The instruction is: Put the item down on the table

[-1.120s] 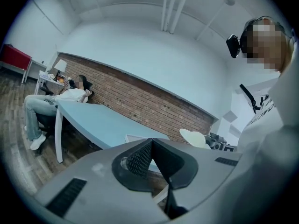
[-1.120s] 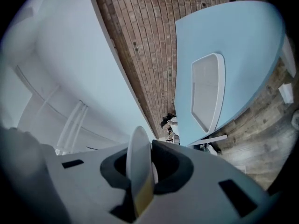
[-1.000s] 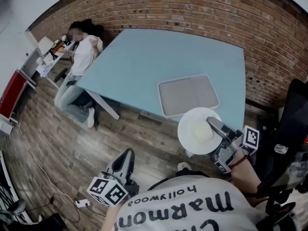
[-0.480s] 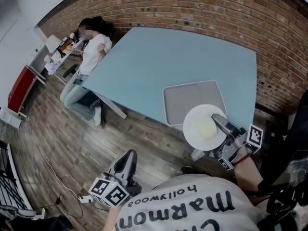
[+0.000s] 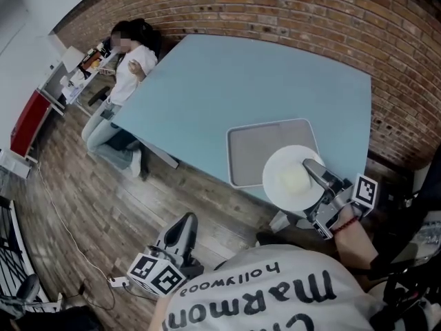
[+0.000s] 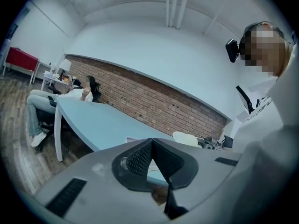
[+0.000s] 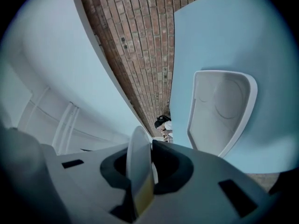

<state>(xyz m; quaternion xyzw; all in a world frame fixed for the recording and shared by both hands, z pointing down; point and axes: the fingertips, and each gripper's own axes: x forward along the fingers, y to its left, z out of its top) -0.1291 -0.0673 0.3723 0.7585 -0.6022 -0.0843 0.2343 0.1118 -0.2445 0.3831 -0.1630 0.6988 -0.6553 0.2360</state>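
Note:
A white round plate (image 5: pixel 294 176) hangs over the near right edge of the light blue table (image 5: pixel 241 88), partly above a grey tray (image 5: pixel 258 150). My right gripper (image 5: pixel 318 179) is shut on the plate's near rim. In the right gripper view the plate (image 7: pixel 138 164) shows edge-on between the jaws, with the tray (image 7: pixel 222 111) beyond it. My left gripper (image 5: pixel 178 234) is low at the bottom, off the table over the wooden floor. Its jaws meet at a point in the left gripper view, shut with nothing between them (image 6: pixel 152 141).
A person (image 5: pixel 124 74) sits at the table's far left corner beside a small desk with clutter (image 5: pixel 79 71). A brick wall (image 5: pixel 275 12) runs behind the table. A black chair (image 5: pixel 413 240) stands at my right.
The plate and my right gripper have shifted slightly farther over the tray and table edge. The left gripper has stayed where it was.

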